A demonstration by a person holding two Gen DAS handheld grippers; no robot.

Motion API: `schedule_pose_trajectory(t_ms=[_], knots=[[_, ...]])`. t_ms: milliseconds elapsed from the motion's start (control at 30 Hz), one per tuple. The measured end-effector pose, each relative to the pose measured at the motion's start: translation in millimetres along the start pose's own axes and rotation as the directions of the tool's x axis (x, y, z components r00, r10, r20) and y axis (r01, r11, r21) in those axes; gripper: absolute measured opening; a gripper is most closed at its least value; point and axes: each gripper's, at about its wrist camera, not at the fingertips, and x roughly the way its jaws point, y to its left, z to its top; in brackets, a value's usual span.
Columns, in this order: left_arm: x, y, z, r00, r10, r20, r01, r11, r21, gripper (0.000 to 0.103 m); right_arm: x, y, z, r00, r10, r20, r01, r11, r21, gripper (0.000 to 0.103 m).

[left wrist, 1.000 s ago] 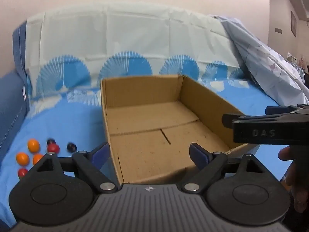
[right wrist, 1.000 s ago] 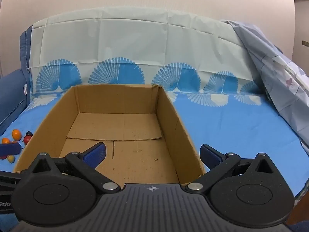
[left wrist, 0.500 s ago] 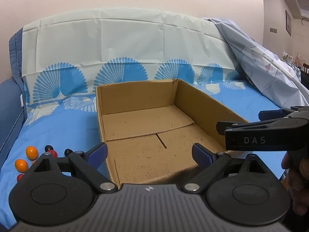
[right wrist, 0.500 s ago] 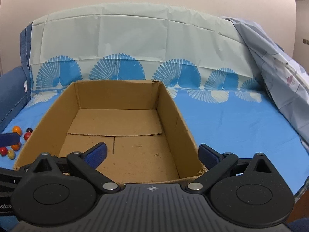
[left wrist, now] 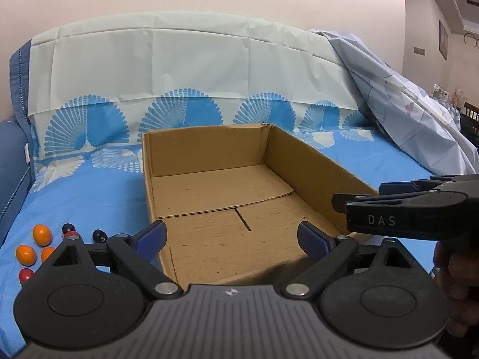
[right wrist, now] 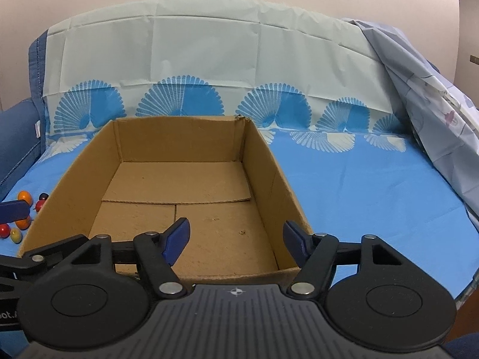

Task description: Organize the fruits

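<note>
We've pulled back from the cardboard box (left wrist: 227, 197); both the left gripper (left wrist: 232, 237) and right gripper (right wrist: 236, 239) gape wide, holding nothing. The small fruits (left wrist: 36, 243) wait untouched, left of the box.

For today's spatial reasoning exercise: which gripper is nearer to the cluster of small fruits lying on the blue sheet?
Left. The left gripper hovers at the cardboard box's near-left corner, right beside the fruits. The right gripper sits over the box's near edge, with the box's left wall between it and them.
</note>
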Motion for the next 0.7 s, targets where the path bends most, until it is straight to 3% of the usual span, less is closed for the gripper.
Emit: schedule_pose_trajectory(t_ms=[233,533,700], knots=[[0.0,2.1,-1.3,1.0,-0.016,-0.001,0.016,1.0,0.005,0.096,0.8,-3.8,4.4,0.999,0.025,-0.028,-0.024,0.999,0.031,0.082],[-0.5,3.3,-1.2,1.0,-0.015,0.007,0.015,1.0,0.003,0.096,-1.3,-1.7,5.2,1.0,0.007,-0.011,-0.006,1.0,0.014,0.08],[-0.7,4.2,-2.2,1.0,-0.022,0.004,0.021,1.0,0.006,0.096,-5.7,2.6,4.8,0.999,-0.008,0.034,0.008,1.0,-0.015,0.074]])
